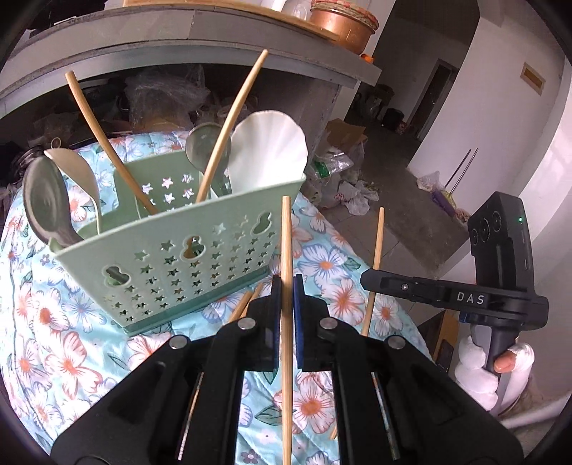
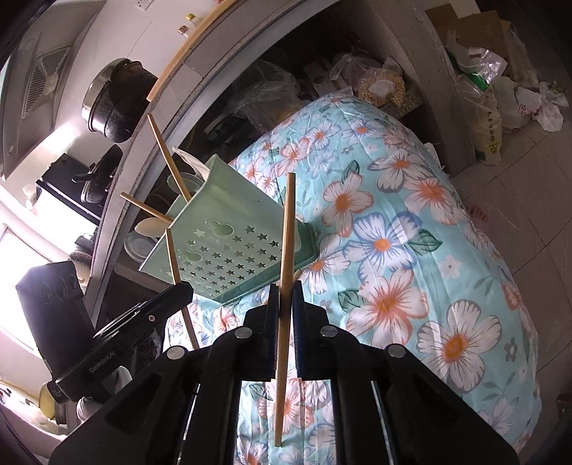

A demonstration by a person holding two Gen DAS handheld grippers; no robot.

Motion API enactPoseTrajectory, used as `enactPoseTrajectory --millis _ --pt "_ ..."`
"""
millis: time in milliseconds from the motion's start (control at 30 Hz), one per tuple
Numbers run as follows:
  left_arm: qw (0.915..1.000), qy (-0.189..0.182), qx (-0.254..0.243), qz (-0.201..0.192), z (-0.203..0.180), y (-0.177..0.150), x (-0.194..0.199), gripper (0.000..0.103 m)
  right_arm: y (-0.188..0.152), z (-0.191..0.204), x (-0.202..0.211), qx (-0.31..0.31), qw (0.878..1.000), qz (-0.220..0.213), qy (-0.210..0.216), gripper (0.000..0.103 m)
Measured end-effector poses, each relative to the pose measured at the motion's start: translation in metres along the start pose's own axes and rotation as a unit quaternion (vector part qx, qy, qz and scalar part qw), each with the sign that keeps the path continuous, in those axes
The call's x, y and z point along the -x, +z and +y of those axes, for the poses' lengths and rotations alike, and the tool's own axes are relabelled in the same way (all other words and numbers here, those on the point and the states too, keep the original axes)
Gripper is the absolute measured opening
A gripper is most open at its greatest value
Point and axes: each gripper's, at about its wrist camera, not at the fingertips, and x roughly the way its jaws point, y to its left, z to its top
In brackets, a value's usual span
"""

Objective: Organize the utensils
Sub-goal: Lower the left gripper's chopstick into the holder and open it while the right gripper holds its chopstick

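Note:
A green perforated utensil basket (image 1: 171,246) stands on the floral cloth (image 1: 71,350). It holds two bamboo chopsticks (image 1: 221,139), a white rice paddle (image 1: 268,146) and several spoons (image 1: 43,204). My left gripper (image 1: 285,286) is shut on a bamboo chopstick (image 1: 286,236), held upright just right of the basket's near corner. My right gripper (image 2: 285,289) is shut on another bamboo chopstick (image 2: 287,229), upright in front of the basket (image 2: 228,250). The right gripper also shows in the left wrist view (image 1: 371,278), with its chopstick (image 1: 377,243).
More chopsticks (image 1: 246,304) lie on the cloth by the basket's base. A grey shelf (image 1: 178,39) overhangs the basket, with a copper pot (image 1: 343,21) on top. Bags and cardboard (image 1: 339,168) clutter the floor at the right.

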Motion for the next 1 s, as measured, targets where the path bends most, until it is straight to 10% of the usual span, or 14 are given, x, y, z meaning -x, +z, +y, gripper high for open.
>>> enactPoseTrajectory --millis 500,1000 --pt "0.9923 -0.002 0.017 -0.122 0.005 0.047 0.103 0.006 0.011 0.017 0.023 0.035 0.999 -0.025 0.027 0.007" --pt "0.9613 0.037 -0.017 -0.272 0.000 0.121 0.171 0.006 0.020 0.018 0.016 0.031 0.999 -0.023 0.031 0.007"
